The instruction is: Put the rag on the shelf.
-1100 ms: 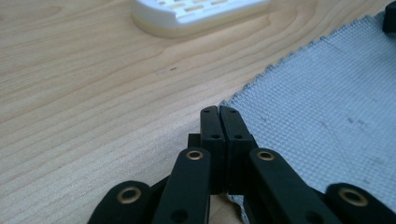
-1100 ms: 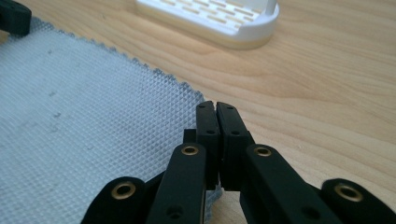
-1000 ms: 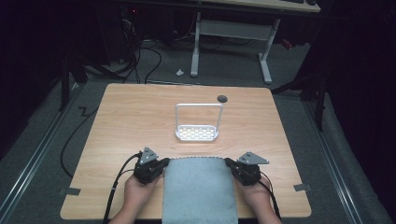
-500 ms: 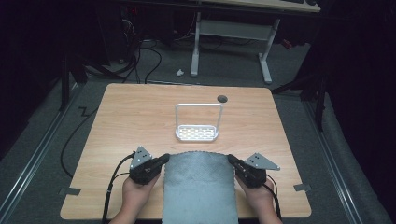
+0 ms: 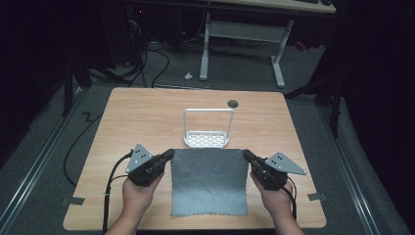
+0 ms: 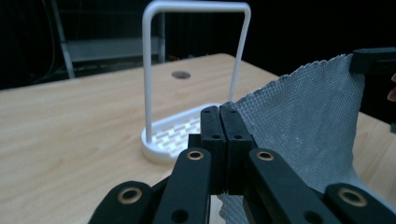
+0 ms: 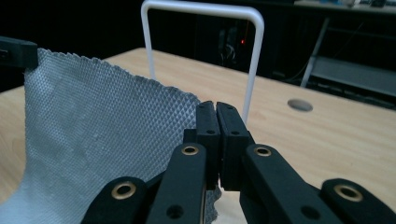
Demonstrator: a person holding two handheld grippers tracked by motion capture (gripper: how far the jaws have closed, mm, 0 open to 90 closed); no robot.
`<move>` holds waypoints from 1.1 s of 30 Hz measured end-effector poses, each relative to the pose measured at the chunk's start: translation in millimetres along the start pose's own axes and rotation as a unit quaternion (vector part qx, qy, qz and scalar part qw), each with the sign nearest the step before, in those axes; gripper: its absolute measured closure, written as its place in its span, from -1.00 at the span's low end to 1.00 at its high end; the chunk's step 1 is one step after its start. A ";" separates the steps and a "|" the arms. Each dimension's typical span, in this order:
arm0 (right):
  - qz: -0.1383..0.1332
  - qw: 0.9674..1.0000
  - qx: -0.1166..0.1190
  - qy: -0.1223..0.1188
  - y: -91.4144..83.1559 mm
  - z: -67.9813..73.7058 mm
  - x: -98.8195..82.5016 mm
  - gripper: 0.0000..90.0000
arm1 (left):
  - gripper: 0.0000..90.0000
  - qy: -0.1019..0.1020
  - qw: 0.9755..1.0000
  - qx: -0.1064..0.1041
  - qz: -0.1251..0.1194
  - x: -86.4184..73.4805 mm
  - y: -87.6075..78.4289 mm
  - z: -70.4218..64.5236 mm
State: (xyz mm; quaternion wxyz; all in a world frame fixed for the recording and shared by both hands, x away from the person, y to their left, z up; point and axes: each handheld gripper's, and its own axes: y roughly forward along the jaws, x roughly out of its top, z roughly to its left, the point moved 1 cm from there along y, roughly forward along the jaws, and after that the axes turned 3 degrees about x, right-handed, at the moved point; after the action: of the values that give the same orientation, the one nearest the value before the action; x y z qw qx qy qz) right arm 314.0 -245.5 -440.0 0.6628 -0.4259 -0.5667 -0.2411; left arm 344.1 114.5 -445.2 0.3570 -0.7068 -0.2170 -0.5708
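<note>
Now both tongs, left and right, clamp the cloth's far corners, rack just beyond.

L gripper w/ black jaws pinched tight on a corner of grey woven cloth, lifted off light wood table. White wire-frame rack w/ perforated base stands just behind. R gripper grips cloth's far corner.

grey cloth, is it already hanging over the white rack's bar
No, the grey cloth is held by both claws in front of the white rack, whose top bar is bare.
</note>
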 end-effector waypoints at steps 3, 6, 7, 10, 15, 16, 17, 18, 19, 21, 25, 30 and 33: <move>-0.013 1.000 -0.004 -0.004 -0.2 -1.2 9.3 0.99 | 0.99 0.001 1.000 0.000 -0.014 8.1 0.9 -0.2; -0.027 1.000 -0.008 -0.002 0.6 -3.8 19.4 0.99 | 0.99 0.008 1.000 0.005 -0.029 20.0 2.9 1.0; -0.028 1.000 -0.009 0.001 0.4 -4.3 22.4 0.99 | 0.99 0.010 0.999 0.007 -0.034 23.4 3.2 1.8; -0.039 0.999 -0.013 0.000 -0.3 -6.9 31.3 0.99 | 0.99 0.012 0.999 0.011 -0.039 33.6 4.7 5.0; -0.054 0.998 -0.014 -0.001 -1.9 -10.3 46.6 0.99 | 0.99 0.019 0.999 0.010 -0.049 50.4 5.6 7.8; -0.055 0.998 -0.014 0.000 -2.1 -11.0 49.9 0.99 | 0.99 0.019 0.998 0.011 -0.053 54.2 5.7 7.9; -0.057 0.998 -0.013 0.000 -2.1 -12.0 53.3 0.99 | 0.99 0.022 0.998 0.010 -0.055 58.0 5.6 8.2; -0.060 0.998 -0.014 -0.001 -2.1 -13.3 56.9 0.99 | 0.99 0.022 0.998 0.011 -0.060 61.9 5.9 7.8; -0.063 0.998 -0.014 -0.002 -2.1 -15.1 60.5 0.99 | 0.99 0.028 0.998 0.012 -0.061 65.8 5.9 8.1; -0.070 0.997 -0.016 -0.003 -2.4 -17.9 68.3 0.99 | 0.99 0.033 0.997 0.014 -0.066 73.9 7.4 8.4; -0.080 0.997 -0.017 -0.006 -1.3 -23.0 82.4 0.99 | 0.99 0.039 0.997 0.020 -0.070 86.7 13.0 11.4; -0.082 0.996 -0.024 -0.009 5.3 -29.3 91.9 0.99 | 0.99 0.040 0.996 0.028 -0.071 94.4 21.8 17.2; -0.082 0.996 -0.024 -0.007 10.9 -32.2 94.8 0.99 | 0.99 0.040 0.996 0.032 -0.075 97.5 27.0 22.3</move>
State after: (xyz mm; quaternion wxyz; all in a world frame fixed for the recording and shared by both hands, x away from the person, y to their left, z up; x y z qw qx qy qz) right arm 363.2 -251.3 -352.3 0.6262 -0.3953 -0.5986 -0.3054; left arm 402.7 103.8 -360.4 0.3442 -0.6535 -0.2733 -0.6162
